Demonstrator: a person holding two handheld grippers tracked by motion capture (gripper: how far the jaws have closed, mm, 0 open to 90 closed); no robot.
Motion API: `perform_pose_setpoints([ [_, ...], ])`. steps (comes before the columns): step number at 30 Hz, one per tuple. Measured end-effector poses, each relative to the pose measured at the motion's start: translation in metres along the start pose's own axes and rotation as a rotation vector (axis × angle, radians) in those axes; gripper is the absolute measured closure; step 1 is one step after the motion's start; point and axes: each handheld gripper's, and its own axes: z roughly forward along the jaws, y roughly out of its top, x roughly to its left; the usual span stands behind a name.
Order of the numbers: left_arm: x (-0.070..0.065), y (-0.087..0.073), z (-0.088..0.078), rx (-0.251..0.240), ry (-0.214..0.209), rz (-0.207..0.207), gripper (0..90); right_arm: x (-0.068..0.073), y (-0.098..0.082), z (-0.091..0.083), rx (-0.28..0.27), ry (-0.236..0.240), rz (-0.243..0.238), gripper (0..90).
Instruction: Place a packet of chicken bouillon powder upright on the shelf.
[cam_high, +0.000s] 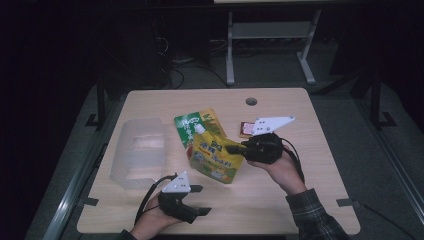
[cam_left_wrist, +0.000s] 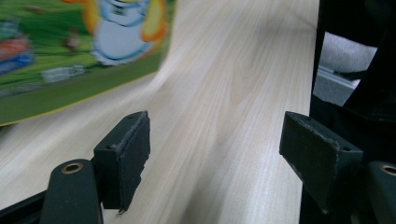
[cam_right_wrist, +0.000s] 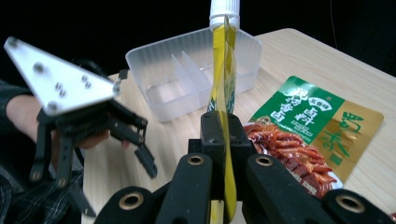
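A: What's where, left to right?
B: Clear tray (cam_high: 139, 152) far left. Left gripper (cam_high: 200, 199) down front, jaws wide apart, nothing between. Mid-table, the spouted pouch (cam_high: 216, 157) is clamped in the right gripper (cam_high: 231, 148), over the green snack bag (cam_high: 196, 122).

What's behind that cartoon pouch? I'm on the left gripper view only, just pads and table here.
Observer: The right gripper is clamped on the yellow spouted pouch by its edge, lifting it off the table.
Operator: Anything under it?
Observer: A green snack packet lies flat on the table beside it.
Operator: Where would it go?
Observer: Can't say, but a clear divided plastic container sits to the left.
Operator: My jaws?
Observer: The left gripper is open, nothing between the pads.
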Motion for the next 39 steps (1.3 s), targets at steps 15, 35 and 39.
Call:
perform_pose_setpoints([
  [15, -0.011, 0.000, 0.013, 0.029, 0.004, 0.055, 22.8, -0.006, 0.037, 0.042, 0.009, 0.030, 0.003, 90.0],
  [35, -0.016, 0.000, 0.025, 0.058, 0.006, 0.103, 17.0, 0.007, 0.084, 0.077, -0.005, 0.076, -0.021, 90.0],
  [39, -0.015, -0.001, 0.025, 0.060, 0.012, 0.105, 16.6, 0.011, 0.091, 0.086, -0.002, 0.085, -0.016, 90.0],
])
